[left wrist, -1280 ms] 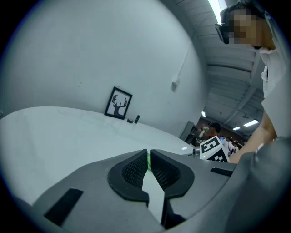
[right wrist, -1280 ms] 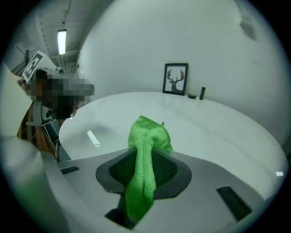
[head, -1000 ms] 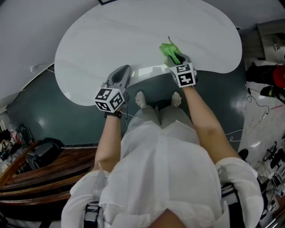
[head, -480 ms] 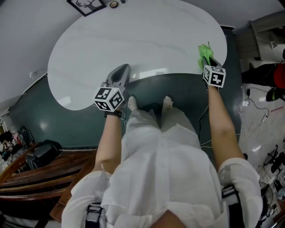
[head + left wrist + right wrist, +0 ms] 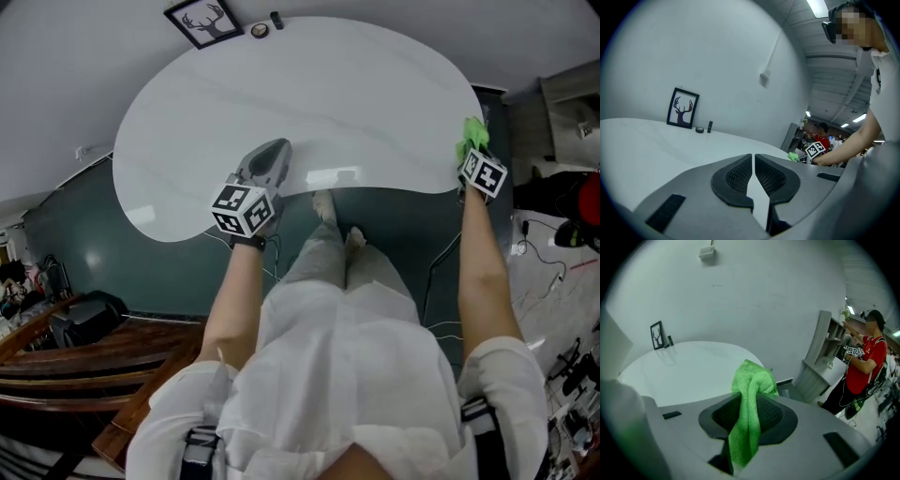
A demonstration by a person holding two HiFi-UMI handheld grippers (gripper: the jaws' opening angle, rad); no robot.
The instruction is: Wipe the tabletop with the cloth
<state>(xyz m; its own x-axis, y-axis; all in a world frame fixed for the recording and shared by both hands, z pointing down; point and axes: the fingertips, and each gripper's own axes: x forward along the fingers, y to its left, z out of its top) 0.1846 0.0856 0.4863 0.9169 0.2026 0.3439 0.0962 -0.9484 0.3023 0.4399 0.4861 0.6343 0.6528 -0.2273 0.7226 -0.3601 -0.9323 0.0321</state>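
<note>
Nothing to read from where I am: no words, no numbers. The left cube, on my left gripper, carries only black-and-white square patterns, no letters. The right cube, on my right gripper, has the same kind of pattern and nothing spelled out. The framed picture at the far edge of the tabletop is a drawing of an antlered head, with no caption I can make out. A person in a red shirt stands off to the side; any print on it is too small to tell.
</note>
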